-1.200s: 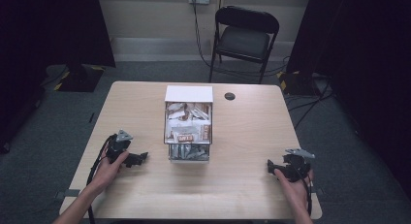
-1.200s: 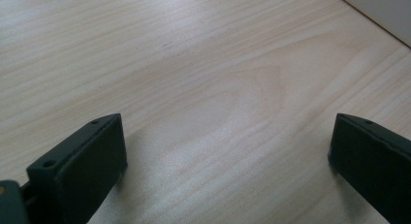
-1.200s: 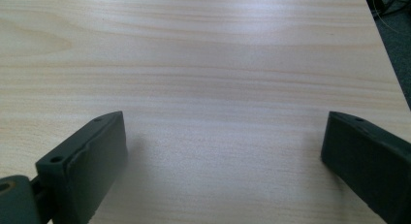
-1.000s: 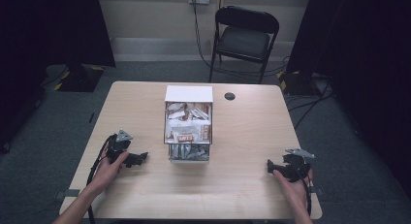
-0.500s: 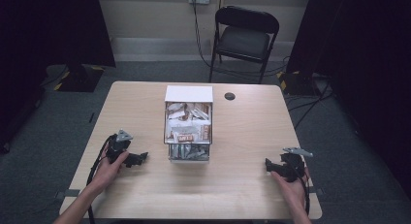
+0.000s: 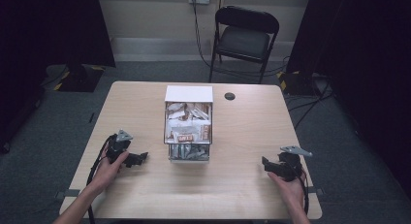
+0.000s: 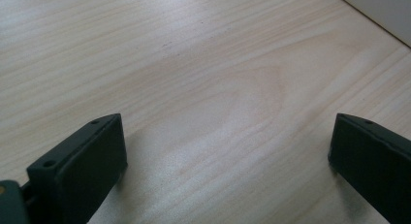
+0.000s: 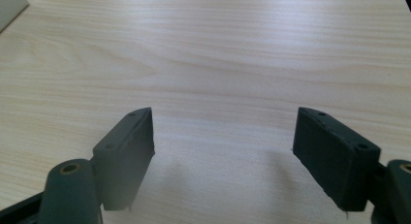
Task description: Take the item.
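The left tool is held spread; the right tool, spread with nothing between, has just been closing, the box between both.

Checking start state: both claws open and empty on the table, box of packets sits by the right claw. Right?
Not quite. The high view shows the box of packets at the table's middle, between the left claw and right claw, apart from both. Both stand open and empty.

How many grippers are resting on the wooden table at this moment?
2. The left gripper lies near the table's left edge, beside the box of packets. The right gripper lies near the right edge. Both are open and hold nothing.
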